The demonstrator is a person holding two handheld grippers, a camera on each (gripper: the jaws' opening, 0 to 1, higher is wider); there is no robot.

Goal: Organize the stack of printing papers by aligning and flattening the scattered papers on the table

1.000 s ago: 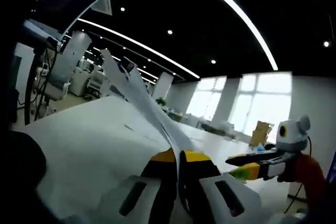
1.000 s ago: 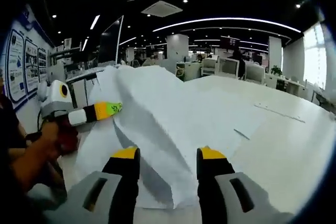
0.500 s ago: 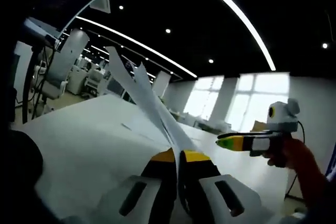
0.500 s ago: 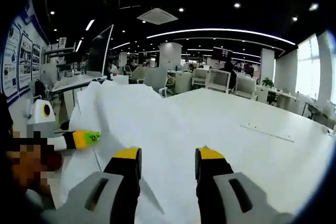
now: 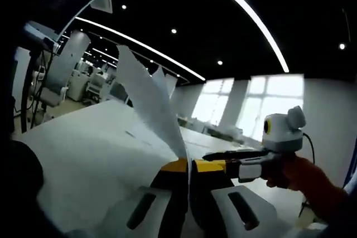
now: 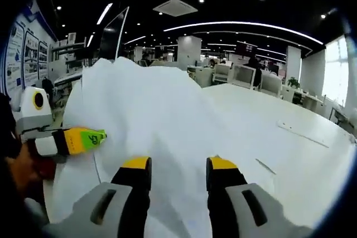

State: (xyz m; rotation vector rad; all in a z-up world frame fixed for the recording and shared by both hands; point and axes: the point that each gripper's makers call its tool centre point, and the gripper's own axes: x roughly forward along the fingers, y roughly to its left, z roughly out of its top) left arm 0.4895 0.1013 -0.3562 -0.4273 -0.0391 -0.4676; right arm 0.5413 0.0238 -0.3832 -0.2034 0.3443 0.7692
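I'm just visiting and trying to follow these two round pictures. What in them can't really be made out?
- Left gripper view: where the left claw pinches the white printing papers; the sheets stand edge-on, so their count is unclear.
- Right gripper view: the white table beneath the raised papers; the sheets cover it.
- Right gripper view: blue wall posters; print too small.
- Right gripper view: whether the open right claw touches the paper.

Lower edge of papers (image 6: 167, 115) hidden behind right hand-held gripper (image 6: 177, 166), far desks blurred
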